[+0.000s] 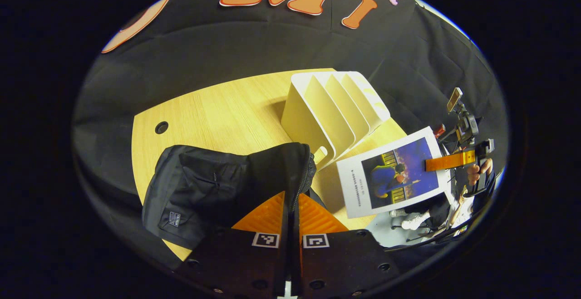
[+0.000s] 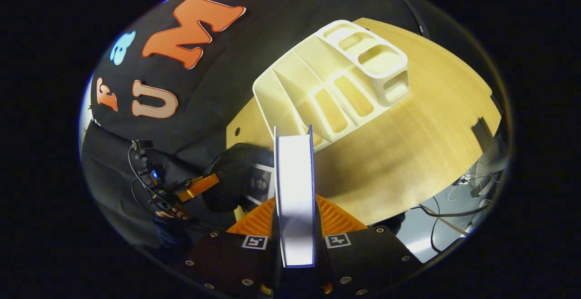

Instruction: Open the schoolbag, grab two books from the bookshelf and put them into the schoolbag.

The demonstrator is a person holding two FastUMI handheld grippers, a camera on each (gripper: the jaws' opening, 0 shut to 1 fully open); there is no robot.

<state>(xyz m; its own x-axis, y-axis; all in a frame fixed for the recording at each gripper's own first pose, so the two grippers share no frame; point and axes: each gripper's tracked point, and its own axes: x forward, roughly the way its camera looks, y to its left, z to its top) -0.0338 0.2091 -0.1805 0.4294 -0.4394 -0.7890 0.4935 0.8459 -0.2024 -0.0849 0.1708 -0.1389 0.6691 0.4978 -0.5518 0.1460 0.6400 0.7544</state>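
Note:
The black schoolbag (image 1: pixel 213 181) lies on the wooden table (image 1: pixel 218 113). My left gripper (image 1: pixel 291 199) is shut on the zipper edge of the bag's mouth and holds it up. The white bookshelf (image 1: pixel 331 108) behind the bag has bare slots. To the right, a book (image 1: pixel 395 174) with a white cover and a blue picture hangs tilted over the table's edge, with my right gripper (image 1: pixel 449 160) shut on it. In the right gripper view that book (image 2: pixel 295 176) shows edge-on between my right gripper's (image 2: pixel 295 199) fingers. Beyond it are the bookshelf (image 2: pixel 327 76) and the schoolbag (image 2: pixel 231 172), where a printed cover (image 2: pixel 259 183) shows in the mouth beside the left gripper (image 2: pixel 199 186).
A round cable hole (image 1: pixel 161 127) sits in the table's left part. A camera rig (image 1: pixel 465 124) stands beyond the table on the right. Cables (image 2: pixel 454 217) lie on the floor past the table's near edge. A hand (image 1: pixel 476 172) holds the right gripper.

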